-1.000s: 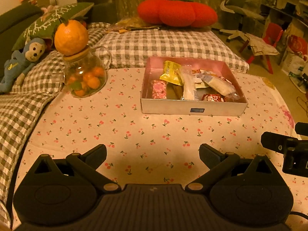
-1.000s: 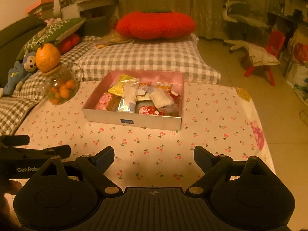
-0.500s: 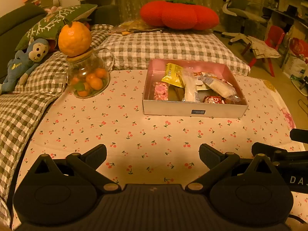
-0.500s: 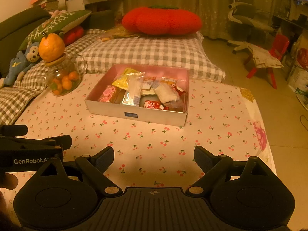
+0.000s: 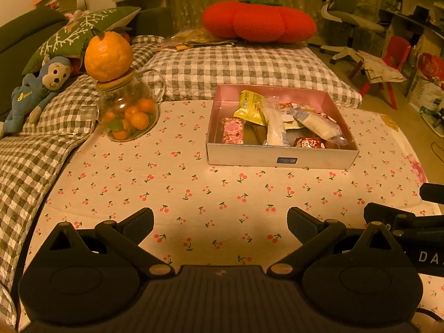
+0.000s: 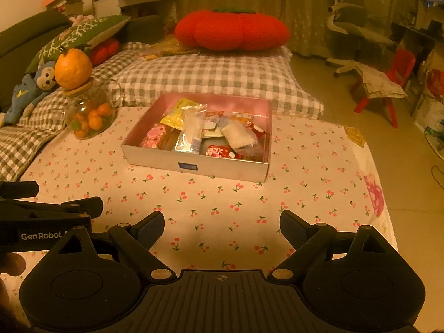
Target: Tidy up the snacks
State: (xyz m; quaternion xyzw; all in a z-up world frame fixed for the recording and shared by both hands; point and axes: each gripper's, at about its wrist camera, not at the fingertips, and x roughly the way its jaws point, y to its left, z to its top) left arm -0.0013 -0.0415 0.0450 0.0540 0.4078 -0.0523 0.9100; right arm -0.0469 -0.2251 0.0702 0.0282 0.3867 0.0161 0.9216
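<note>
One pink box [image 5: 280, 158] is sitting on the cherry-cloth table [image 5: 194, 194], holding a jumble of snacks [image 5: 280, 125]: yellow, white, red, pink packets. Both the left gripper [image 5: 220, 222] and right gripper [image 6: 222, 224] are hanging wide, fingers grasping nothing.

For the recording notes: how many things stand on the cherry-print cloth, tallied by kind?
Snack box: 1
Glass jar topped with an orange: 1
Total: 2
</note>
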